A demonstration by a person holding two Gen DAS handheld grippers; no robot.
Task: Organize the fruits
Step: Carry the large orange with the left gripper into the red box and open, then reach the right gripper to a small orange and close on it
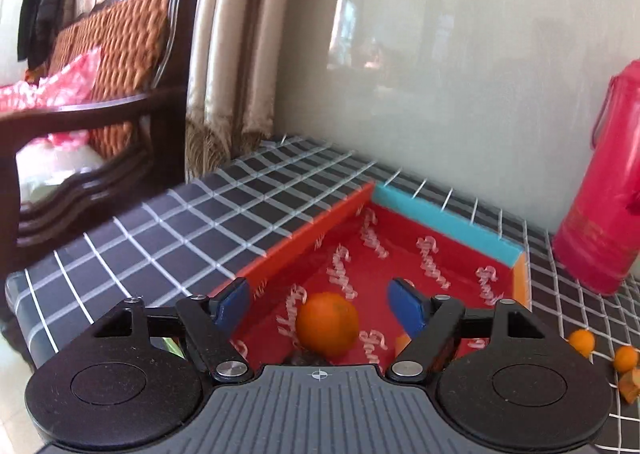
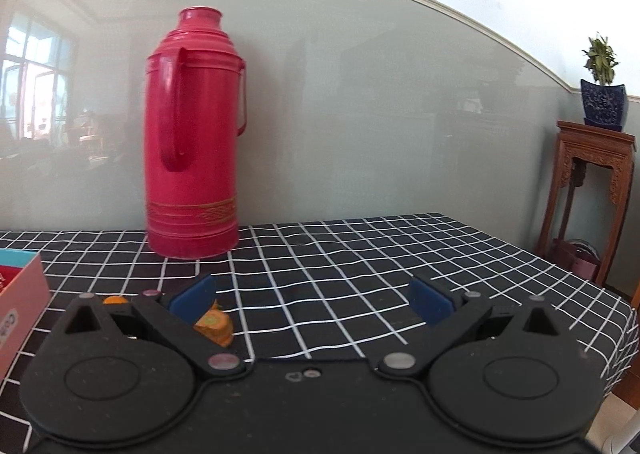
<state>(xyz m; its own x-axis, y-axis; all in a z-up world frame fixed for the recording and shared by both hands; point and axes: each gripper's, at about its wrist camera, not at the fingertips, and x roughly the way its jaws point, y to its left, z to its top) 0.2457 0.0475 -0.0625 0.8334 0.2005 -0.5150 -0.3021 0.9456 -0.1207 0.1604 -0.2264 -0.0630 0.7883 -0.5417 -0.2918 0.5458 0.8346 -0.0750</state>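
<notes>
The left gripper (image 1: 320,304) hangs over the red box (image 1: 400,254), its blue fingers (image 1: 234,304) spread apart and holding nothing. An orange (image 1: 329,324) lies on the box floor near the near edge, between the fingers but apart from both. The box sits toward the back edge of the checked table (image 1: 180,230). Two small oranges (image 1: 582,342) lie just right of the box, beside what may be peel. The right gripper (image 2: 312,300) is also spread wide, above bare cloth, an orange piece (image 2: 214,324) by its left finger. A red thermos (image 2: 192,142) stands at the back edge.
</notes>
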